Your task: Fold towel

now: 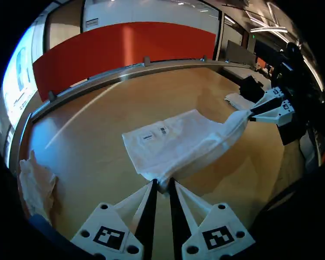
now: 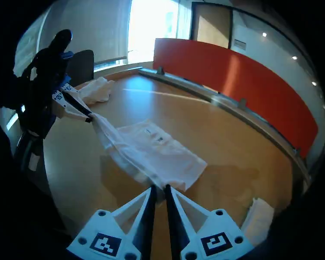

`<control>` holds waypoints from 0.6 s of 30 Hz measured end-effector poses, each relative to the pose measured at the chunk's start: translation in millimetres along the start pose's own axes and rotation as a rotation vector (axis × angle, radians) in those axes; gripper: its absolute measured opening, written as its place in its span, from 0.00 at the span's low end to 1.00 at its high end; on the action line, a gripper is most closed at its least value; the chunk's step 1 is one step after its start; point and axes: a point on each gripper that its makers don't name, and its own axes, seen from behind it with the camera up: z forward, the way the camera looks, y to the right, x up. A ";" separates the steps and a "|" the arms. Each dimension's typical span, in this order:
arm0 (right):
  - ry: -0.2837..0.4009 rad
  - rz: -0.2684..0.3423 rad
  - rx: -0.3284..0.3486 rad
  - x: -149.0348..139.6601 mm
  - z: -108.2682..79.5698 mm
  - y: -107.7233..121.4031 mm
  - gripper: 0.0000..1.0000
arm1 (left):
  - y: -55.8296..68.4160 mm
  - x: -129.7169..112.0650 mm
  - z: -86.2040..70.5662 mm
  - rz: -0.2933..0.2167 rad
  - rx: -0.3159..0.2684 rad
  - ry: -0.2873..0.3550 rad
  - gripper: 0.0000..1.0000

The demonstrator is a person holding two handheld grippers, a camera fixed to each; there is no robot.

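While left gripper (image 1: 162, 182) and right gripper (image 2: 159, 187) each clamp a towel (image 1: 175, 138) corner, folding looks barely started. Laying it over remains.

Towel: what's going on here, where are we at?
A person is holding a gripper in each hand and working on the white towel. The left gripper and the right gripper are each shut on a corner of it. They hold one edge lifted between them, while the rest lies flat on the wooden table. The edge has not yet been laid over. A crumpled cloth sits near the table's edge.
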 end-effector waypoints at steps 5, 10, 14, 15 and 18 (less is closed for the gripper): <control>0.011 0.007 0.003 10.0 -13.3 -1.9 0.17 | 4.2 7.5 -14.7 -0.012 -0.004 0.002 0.19; 0.007 -0.002 0.003 13.6 -24.6 -2.6 0.17 | 11.6 11.2 -27.0 -0.021 -0.015 -0.003 0.19; 0.004 -0.012 0.003 15.7 -31.0 -2.9 0.17 | 18.0 11.0 -35.1 -0.027 -0.022 -0.010 0.19; 0.004 -0.012 0.003 16.2 -32.4 -2.8 0.17 | 19.8 10.6 -37.0 -0.029 -0.024 -0.011 0.19; 0.003 -0.011 0.007 17.4 -36.7 -2.8 0.17 | 25.2 9.7 -42.7 -0.036 -0.029 -0.016 0.19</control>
